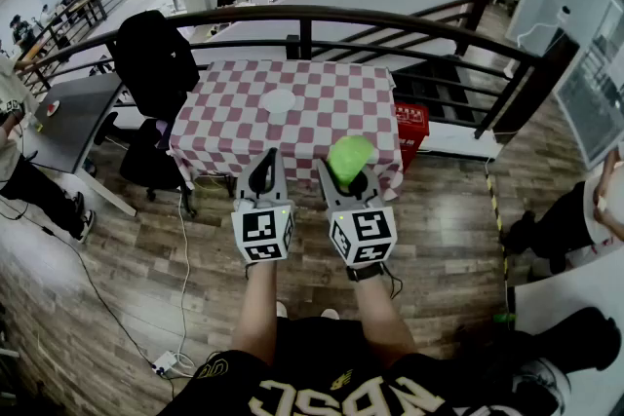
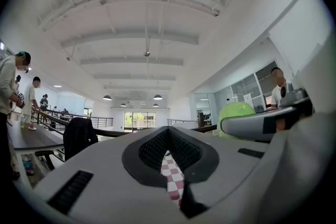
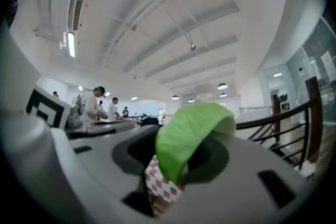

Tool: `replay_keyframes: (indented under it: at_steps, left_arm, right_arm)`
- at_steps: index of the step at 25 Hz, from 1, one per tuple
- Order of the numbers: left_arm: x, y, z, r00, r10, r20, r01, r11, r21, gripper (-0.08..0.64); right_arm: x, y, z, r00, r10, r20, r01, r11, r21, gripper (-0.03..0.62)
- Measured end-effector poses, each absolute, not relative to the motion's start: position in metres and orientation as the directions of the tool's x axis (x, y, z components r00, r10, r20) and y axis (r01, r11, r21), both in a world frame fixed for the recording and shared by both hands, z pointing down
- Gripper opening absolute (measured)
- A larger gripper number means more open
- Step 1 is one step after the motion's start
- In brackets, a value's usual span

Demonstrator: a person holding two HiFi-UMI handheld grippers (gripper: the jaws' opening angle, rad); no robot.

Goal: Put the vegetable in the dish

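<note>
Checkered table point(image 1: 322, 117) lies beyond and below both sets of fingertips. The left gripper point(image 1: 262, 172) has its fingers together with nothing between them. The right gripper point(image 1: 351, 178) has its fingers clamped on the vegetable point(image 1: 349, 156), a green leaf bulging past the tips. White dish point(image 1: 278, 100) sits on the table, well beyond the left fingertips and apart from the vegetable.

Dish point(image 1: 278, 100): on the table point(image 1: 331, 127), middle.
Vegetable point(image 1: 348, 157): in the right gripper point(image 1: 353, 178), before the table.
Left gripper point(image 1: 262, 176): beside, at left.
</note>
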State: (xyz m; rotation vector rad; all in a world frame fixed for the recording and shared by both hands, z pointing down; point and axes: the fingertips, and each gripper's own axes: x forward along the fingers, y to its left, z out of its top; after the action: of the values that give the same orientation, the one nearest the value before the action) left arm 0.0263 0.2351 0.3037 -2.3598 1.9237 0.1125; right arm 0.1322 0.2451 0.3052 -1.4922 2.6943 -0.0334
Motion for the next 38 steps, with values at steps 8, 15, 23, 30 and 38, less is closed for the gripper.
replay_keyframes:
  at_steps: [8, 15, 23, 30, 38]
  left_arm:
    - [0.036, 0.252, 0.32, 0.199, -0.976, -0.085, -0.979, -0.194, -0.065, 0.017]
    - [0.014, 0.238, 0.343, 0.146, -0.988, -0.059, -0.989, -0.146, -0.001, 0.017]
    - [0.065, 0.176, 0.354, 0.525, -0.848, -0.077, -0.851, -0.523, -0.036, 0.017]
    - [-0.023, 0.049, 0.339, 0.438, -0.891, -0.119, -0.894, -0.445, 0.045, 0.017]
    - [-0.113, -0.021, 0.344, 0.397, -0.911, -0.109, -0.91, -0.406, 0.077, 0.017]
  right_arm:
    - [0.139, 0.253, 0.313, -0.565, -0.823, -0.054, -0.821, 0.567, -0.061, 0.153]
    - [0.136, 0.247, 0.342, -0.599, -0.801, -0.006, -0.796, 0.597, -0.099, 0.153]
    - [0.141, 0.168, 0.365, -0.527, -0.849, 0.041, -0.842, 0.515, -0.158, 0.153]
    - [0.078, 0.055, 0.365, -0.547, -0.834, 0.071, -0.83, 0.529, -0.179, 0.153]
    - [-0.01, -0.023, 0.369, -0.589, -0.803, 0.091, -0.8, 0.564, -0.204, 0.153]
